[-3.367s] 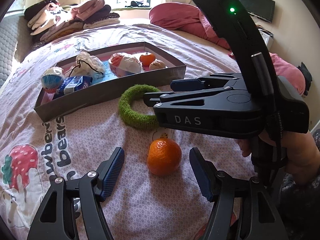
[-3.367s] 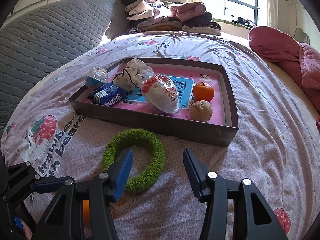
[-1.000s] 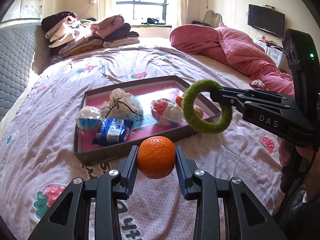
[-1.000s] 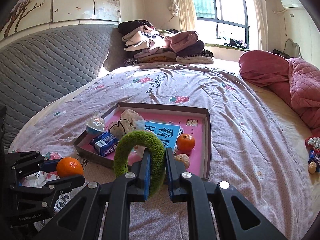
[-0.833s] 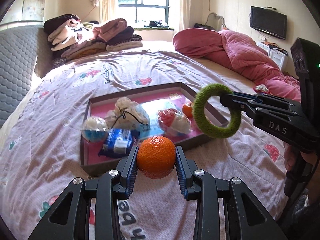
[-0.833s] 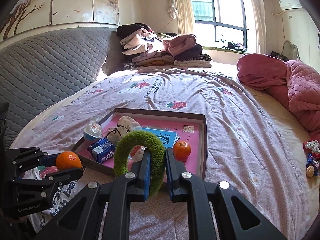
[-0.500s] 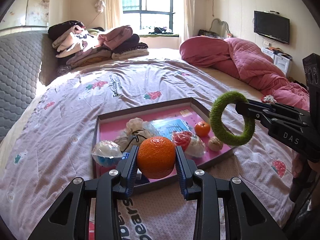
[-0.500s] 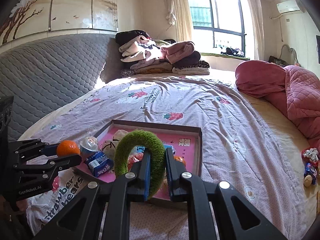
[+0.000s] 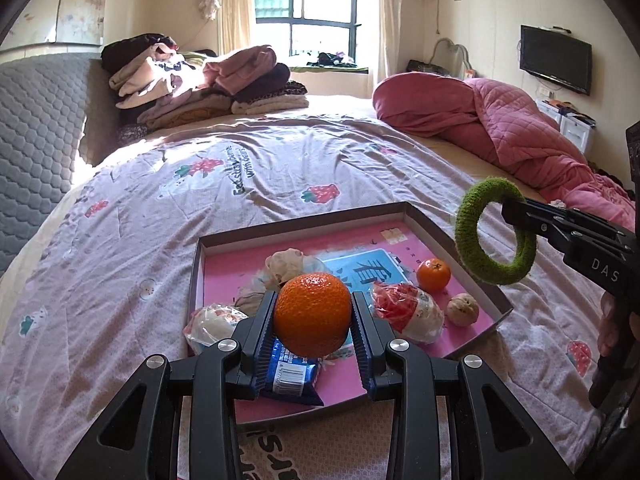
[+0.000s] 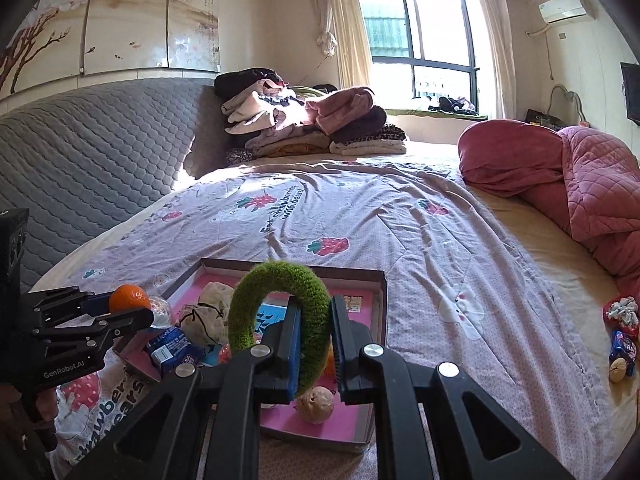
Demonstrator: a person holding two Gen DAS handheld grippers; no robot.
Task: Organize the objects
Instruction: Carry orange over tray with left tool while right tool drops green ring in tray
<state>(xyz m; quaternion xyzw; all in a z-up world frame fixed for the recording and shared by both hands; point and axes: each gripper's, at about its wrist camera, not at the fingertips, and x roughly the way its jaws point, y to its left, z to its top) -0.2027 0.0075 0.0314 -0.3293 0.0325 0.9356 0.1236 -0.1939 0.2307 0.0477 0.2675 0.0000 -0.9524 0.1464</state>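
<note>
Orange mandarin (image 9: 312, 314), round and dimpled, sits clamped between the blue-padded fingers of the left hand-held gripper (image 9: 313, 326), held in the air over the near edge of the shallow brown cardboard tray with pink lining (image 9: 304, 224) that rests on the strawberry-print bedsheet (image 9: 280, 168). Inside the tray, left to right: clear-wrapped snack (image 9: 210, 326), blue packet (image 9: 290, 374), beige drawstring pouch (image 9: 286, 266), red-and-white wrapped bundle (image 9: 408, 312), second small mandarin (image 9: 433, 274), walnut (image 9: 463, 309). Right hand-held gripper (image 10: 314, 342) is closed on a fuzzy green knitted ring (image 10: 280, 312), held upright above the tray's right side.
</note>
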